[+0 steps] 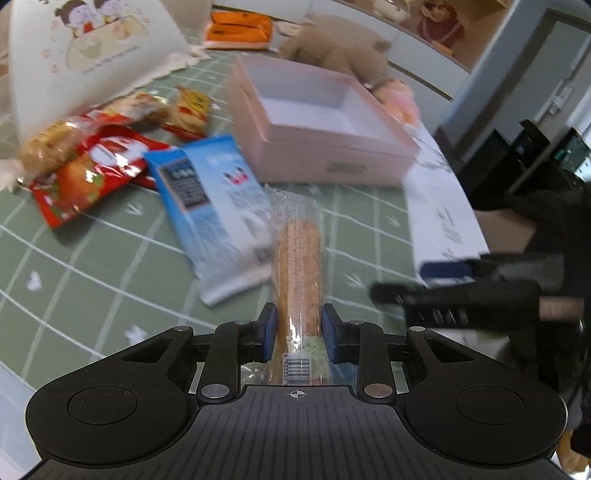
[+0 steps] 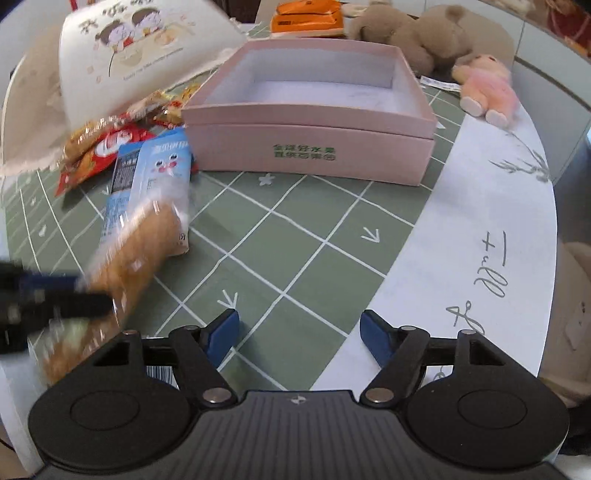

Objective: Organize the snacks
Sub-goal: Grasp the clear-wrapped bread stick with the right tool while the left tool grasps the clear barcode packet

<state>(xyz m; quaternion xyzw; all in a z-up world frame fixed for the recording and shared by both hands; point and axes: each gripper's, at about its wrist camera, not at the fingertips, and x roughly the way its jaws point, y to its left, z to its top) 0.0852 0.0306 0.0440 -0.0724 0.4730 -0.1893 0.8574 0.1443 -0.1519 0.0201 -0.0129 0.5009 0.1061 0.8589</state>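
Note:
My left gripper (image 1: 298, 332) is shut on a long golden biscuit stick in a clear wrapper (image 1: 299, 266), which points forward above the green checked tablecloth. The right wrist view shows that packet (image 2: 136, 258) blurred at the left. An open pink box (image 1: 332, 155) (image 2: 306, 144) stands ahead with nothing inside. Left of it lie a blue packet (image 1: 214, 195) (image 2: 155, 173), a red packet (image 1: 92, 173) (image 2: 107, 147) and other small wrapped snacks (image 1: 184, 110). My right gripper (image 2: 299, 332) is open over the cloth with nothing between its fingers; it also shows at the right of the left wrist view (image 1: 413, 280).
A white bag with a cartoon print (image 1: 92, 48) stands at the back left. An orange packet (image 2: 306, 18), brown plush toys (image 2: 424, 40) and a pink doll (image 2: 487, 88) lie behind the box. A white runner with writing (image 2: 480, 240) covers the table's right side.

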